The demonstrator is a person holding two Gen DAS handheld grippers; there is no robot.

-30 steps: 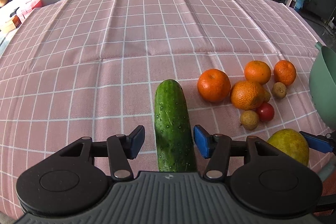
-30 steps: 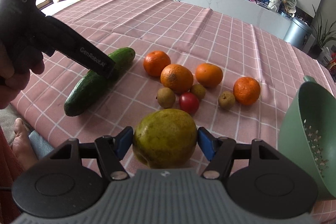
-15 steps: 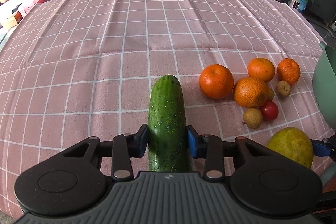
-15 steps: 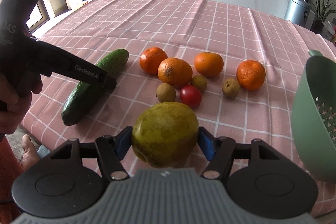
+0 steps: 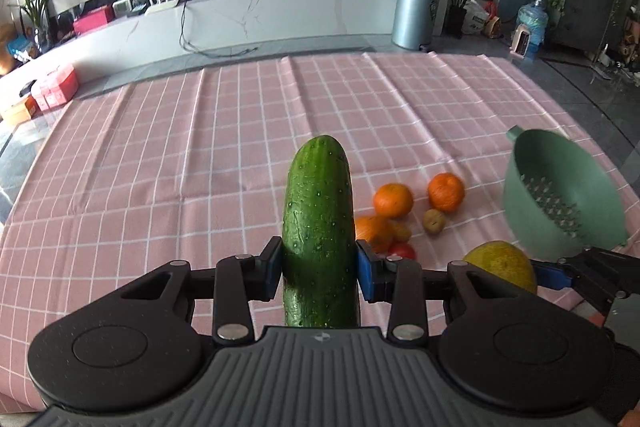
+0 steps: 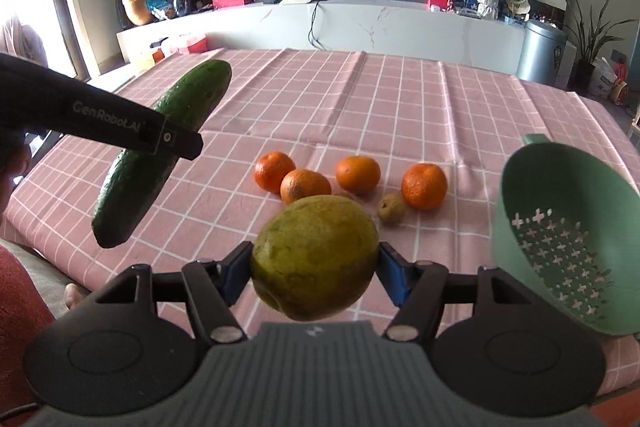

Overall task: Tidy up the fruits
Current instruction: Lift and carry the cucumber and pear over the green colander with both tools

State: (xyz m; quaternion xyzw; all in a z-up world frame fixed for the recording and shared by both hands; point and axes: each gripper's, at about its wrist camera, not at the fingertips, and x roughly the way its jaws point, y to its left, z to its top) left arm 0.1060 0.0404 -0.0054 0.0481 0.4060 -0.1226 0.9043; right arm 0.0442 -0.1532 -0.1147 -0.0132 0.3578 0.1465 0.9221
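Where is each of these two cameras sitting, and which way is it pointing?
Left wrist view: on the left claw, looking along its fingers over the pink table; it grips the cucumber.
Right wrist view: on the right claw, facing the same way; it grips a yellow-green fruit, with the left claw's arm at left.
Both show the cucumber, oranges and green strainer.

Cucumber (image 5: 318, 227): near end hidden behind the left claw (image 5: 318, 269) body in the left wrist view.
Tomato (image 5: 401, 250): mostly hidden beside the cucumber, behind a claw finger.
Yellow-green fruit (image 6: 316, 257): hides a small brown fruit behind it in the right wrist view.
Green colander (image 6: 560, 239): lower rim disappears behind the right claw (image 6: 316, 269) body.
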